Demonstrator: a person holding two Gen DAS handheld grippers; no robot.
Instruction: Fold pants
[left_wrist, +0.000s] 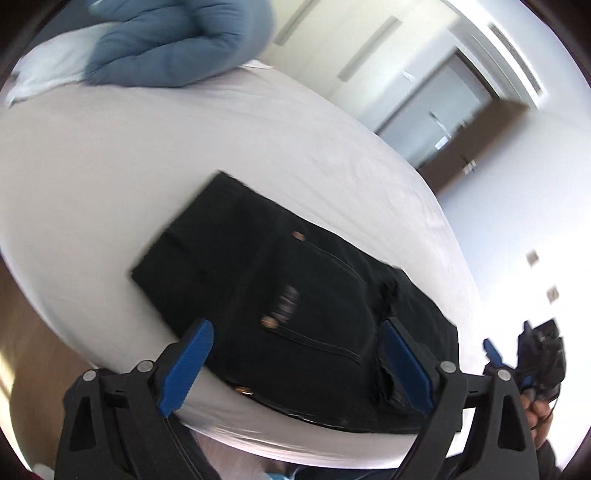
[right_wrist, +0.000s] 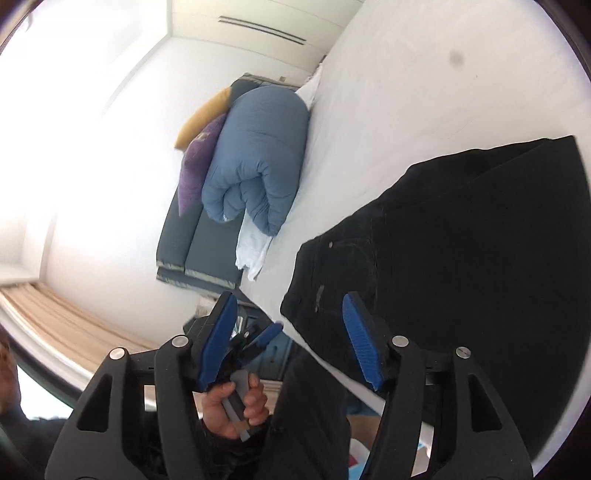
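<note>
Black pants (left_wrist: 280, 288) lie folded into a flat rectangle near the front edge of a white bed (left_wrist: 147, 155). My left gripper (left_wrist: 295, 365) is open and empty, raised just in front of the pants. The right gripper shows in the left wrist view (left_wrist: 517, 365) at the far right, off the bed. In the right wrist view the pants (right_wrist: 461, 258) lie to the right. My right gripper (right_wrist: 291, 339) is open and empty over the bed's edge, beside the pants' waistband corner. The left gripper (right_wrist: 255, 339) and the hand on it show between its fingers.
A rolled blue duvet (left_wrist: 177, 44) and white cloth lie at the bed's far end, also in the right wrist view (right_wrist: 258, 155). Purple and yellow pillows (right_wrist: 195, 162) lean on a dark headboard. Wood floor (right_wrist: 66, 325), white walls and a door (left_wrist: 443, 110) surround the bed.
</note>
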